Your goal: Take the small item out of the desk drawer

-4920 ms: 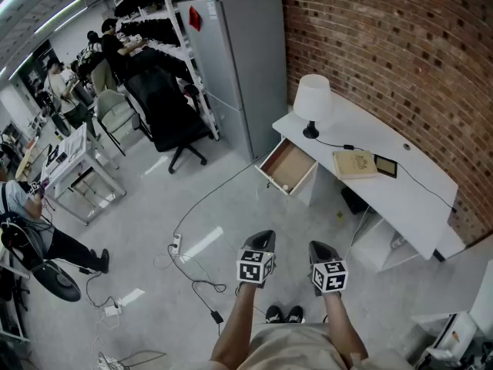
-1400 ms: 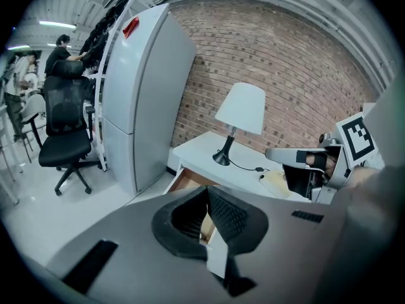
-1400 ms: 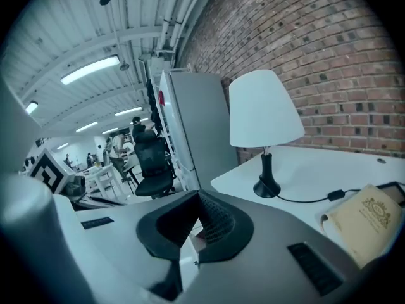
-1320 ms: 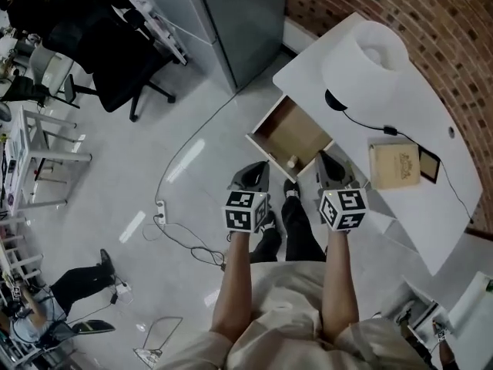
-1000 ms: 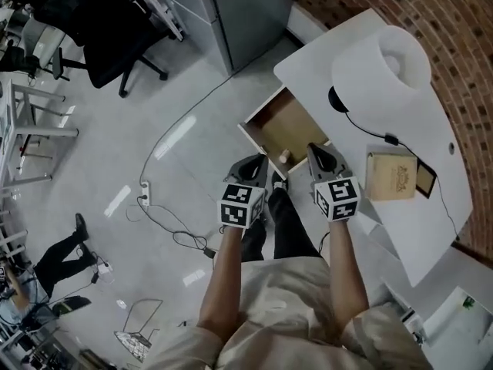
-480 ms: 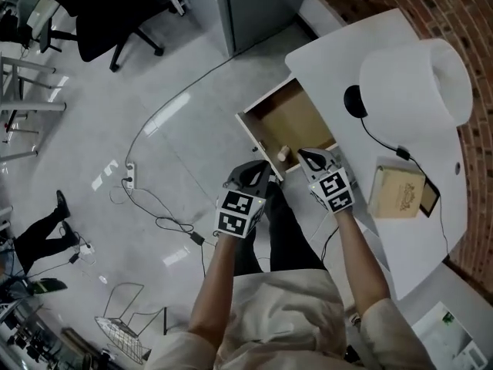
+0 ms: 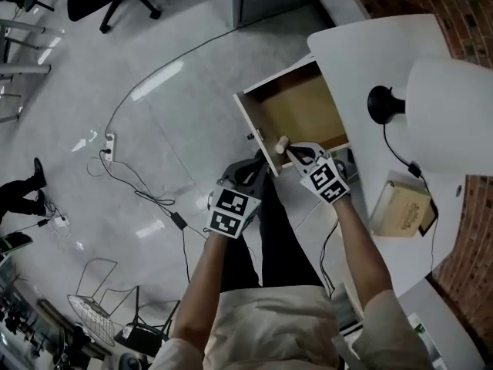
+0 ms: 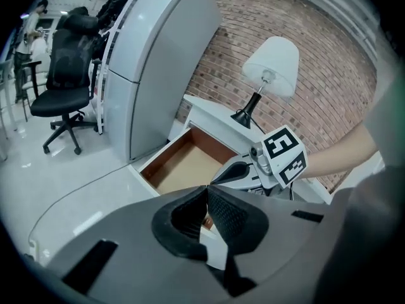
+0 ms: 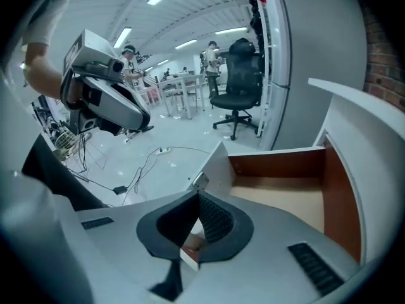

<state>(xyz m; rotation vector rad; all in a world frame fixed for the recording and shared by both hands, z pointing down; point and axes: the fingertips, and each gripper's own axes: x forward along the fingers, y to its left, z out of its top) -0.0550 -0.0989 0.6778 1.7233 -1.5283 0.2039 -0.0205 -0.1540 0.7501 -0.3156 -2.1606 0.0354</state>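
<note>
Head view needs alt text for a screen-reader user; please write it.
From above: the right gripper, jaws shut, points at a small pale item in the front corner of an open desk drawer; the left gripper hangs just outside it.

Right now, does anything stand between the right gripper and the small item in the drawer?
Nothing visible does. The right gripper hangs close beside the small item in the front corner of the open drawer, jaws together.
</note>
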